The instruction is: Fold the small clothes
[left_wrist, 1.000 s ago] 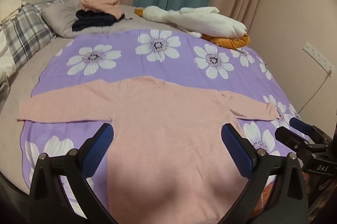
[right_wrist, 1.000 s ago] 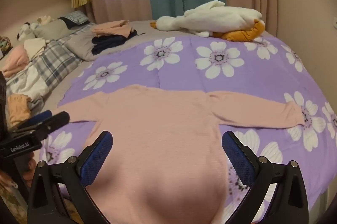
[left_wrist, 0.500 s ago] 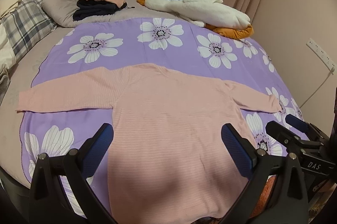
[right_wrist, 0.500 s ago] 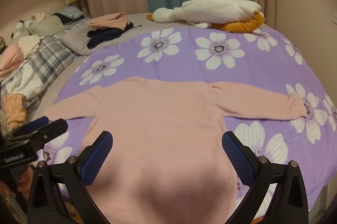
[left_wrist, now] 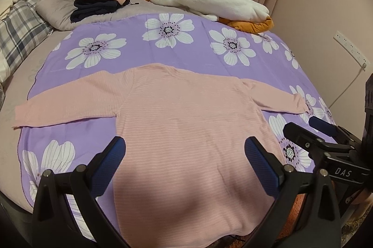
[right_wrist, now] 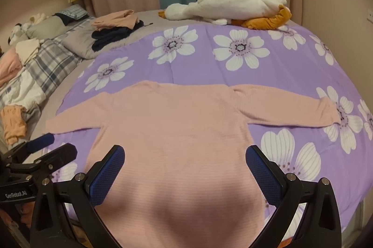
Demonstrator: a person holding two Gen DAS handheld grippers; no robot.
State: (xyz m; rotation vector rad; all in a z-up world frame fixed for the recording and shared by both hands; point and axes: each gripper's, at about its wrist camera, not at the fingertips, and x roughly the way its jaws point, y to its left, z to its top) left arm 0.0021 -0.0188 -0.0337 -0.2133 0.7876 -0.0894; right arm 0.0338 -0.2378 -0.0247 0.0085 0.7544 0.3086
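Observation:
A pink long-sleeved sweater lies flat on the purple flowered sheet, hem toward me, both sleeves spread sideways. It also shows in the right wrist view. My left gripper is open and empty, hovering above the sweater's lower body. My right gripper is open and empty, also above the lower body. The right gripper appears at the right edge of the left wrist view. The left gripper appears at the left edge of the right wrist view.
A white plush goose lies at the bed's far side. A stack of folded pink and navy clothes sits on a grey pillow. Plaid bedding and loose clothes lie at the left. A wall with a power strip is at the right.
Both grippers have pulled back and risen a little, so more of the sweater and bed shows. Both stay open. The sweater has not moved.

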